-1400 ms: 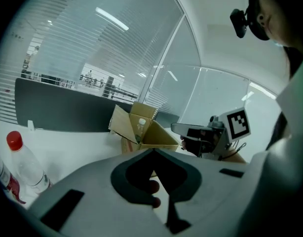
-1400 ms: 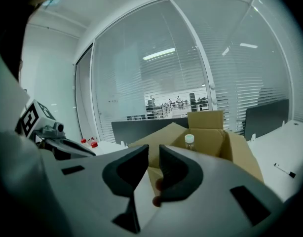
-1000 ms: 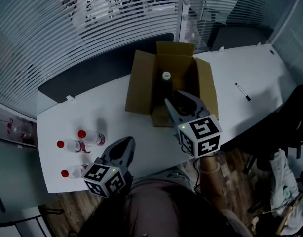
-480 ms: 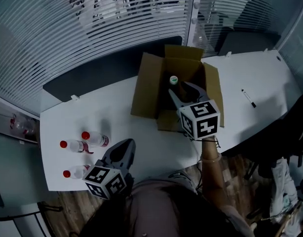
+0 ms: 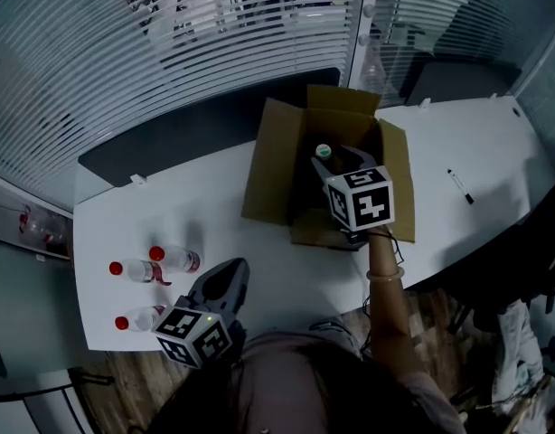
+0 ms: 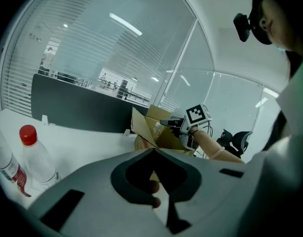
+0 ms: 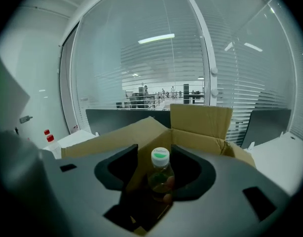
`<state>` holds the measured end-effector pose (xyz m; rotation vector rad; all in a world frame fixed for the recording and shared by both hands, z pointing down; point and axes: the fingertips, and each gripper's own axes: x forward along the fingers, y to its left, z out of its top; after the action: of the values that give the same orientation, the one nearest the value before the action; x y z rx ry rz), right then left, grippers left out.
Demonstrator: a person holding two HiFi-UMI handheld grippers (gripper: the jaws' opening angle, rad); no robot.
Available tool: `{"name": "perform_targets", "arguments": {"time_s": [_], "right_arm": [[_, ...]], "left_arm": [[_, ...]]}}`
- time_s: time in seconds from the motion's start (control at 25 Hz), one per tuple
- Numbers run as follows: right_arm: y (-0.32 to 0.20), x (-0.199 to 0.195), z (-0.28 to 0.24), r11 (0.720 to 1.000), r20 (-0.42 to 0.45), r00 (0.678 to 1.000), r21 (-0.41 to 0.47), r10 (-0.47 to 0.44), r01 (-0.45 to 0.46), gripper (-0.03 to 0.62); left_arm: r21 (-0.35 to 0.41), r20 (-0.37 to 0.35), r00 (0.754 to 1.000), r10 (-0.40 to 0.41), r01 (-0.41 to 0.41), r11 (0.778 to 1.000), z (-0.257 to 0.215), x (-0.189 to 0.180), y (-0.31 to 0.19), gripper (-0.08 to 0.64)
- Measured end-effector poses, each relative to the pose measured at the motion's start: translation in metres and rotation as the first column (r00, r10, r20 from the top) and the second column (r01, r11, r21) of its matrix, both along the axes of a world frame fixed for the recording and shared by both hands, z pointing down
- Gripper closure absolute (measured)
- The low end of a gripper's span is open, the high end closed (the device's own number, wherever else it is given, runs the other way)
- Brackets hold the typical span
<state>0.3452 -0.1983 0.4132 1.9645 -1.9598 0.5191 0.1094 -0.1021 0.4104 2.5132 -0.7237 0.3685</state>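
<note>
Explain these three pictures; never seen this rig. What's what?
There is no robot arm: a person holds a pair of tongs in each hand. The head view looks down from a camera on the person's head. The other two views come from cameras riding on each pair of tongs.

On the white table are an open cardboard box, a pen and three red-capped bottles. The bottles are near the left tongs, whose jaws are shut on nothing. The right tongs reach into the box with jaws apart. A small bottle with a green-topped cap stands between them; whether they touch it is unclear.

Clear bottle with green-topped white cap stands upright inside the open cardboard box.
</note>
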Motion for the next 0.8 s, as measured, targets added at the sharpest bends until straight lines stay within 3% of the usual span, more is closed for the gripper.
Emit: {"name": "perform_targets", "arguments": {"time_s": [0.2,0.8], "right_arm": [[-0.015,0.008,0.022,0.998,0.009,1.0,-0.064,-0.005,0.006,0.397],[-0.032,0.019,0.055,0.989,-0.011,1.0,-0.15,0.002,-0.003,0.399]], "left_arm": [[-0.016,0.018,1.0,-0.004,0.004,1.0,0.007,0.0,-0.004,0.552],[-0.052,0.047,0.999,0.0,0.003,0.999,0.02,0.013,-0.02,0.552]]}}
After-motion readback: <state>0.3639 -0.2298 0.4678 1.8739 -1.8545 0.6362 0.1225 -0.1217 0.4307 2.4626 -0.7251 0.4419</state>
